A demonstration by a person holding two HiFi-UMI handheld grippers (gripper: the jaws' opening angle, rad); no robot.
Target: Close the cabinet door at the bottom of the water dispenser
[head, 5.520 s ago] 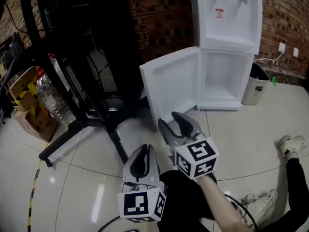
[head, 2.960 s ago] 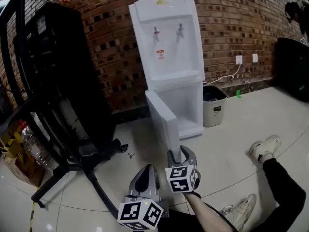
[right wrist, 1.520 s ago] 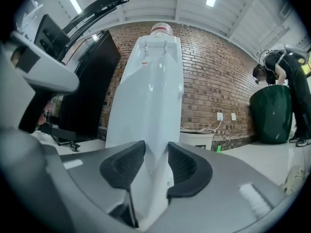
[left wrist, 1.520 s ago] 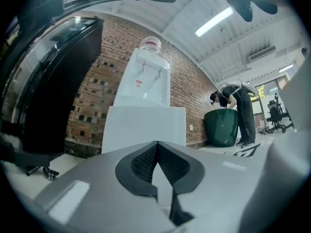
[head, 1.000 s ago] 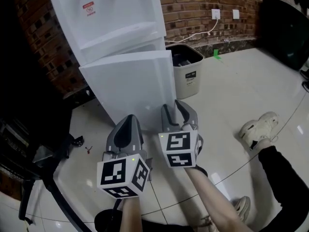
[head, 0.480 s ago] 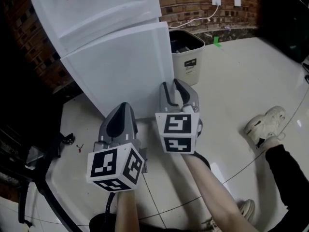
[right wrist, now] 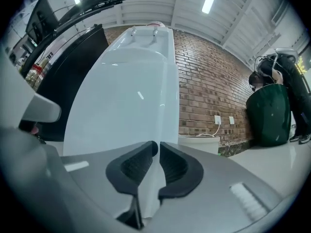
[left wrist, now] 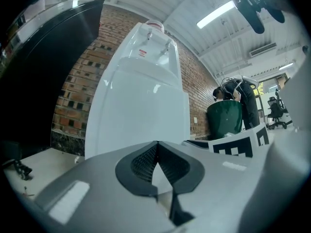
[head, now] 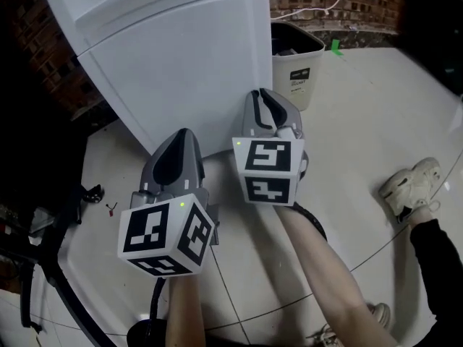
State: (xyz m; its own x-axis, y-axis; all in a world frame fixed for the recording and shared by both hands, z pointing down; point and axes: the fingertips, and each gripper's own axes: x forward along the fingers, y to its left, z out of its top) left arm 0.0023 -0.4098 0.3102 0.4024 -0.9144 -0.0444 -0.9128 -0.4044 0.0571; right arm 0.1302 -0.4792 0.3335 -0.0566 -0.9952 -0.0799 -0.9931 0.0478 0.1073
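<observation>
The white water dispenser's bottom cabinet door faces me and lies about flush with the body; I cannot tell whether it is fully latched. It fills the left gripper view and the right gripper view. My left gripper is shut and empty, its tips low in front of the door. My right gripper points at the door's right edge. Its jaws are closing, a thin slit is left between them, and nothing is in it. Whether either gripper touches the door is unclear.
A grey waste bin stands right of the dispenser against the brick wall. A black rack and its legs fill the left side. The person's shoe rests at the right. Another person stands by a dark green container.
The door swung from wide open to facing me. Both grippers came closer to it, and the right gripper's jaws narrowed.
</observation>
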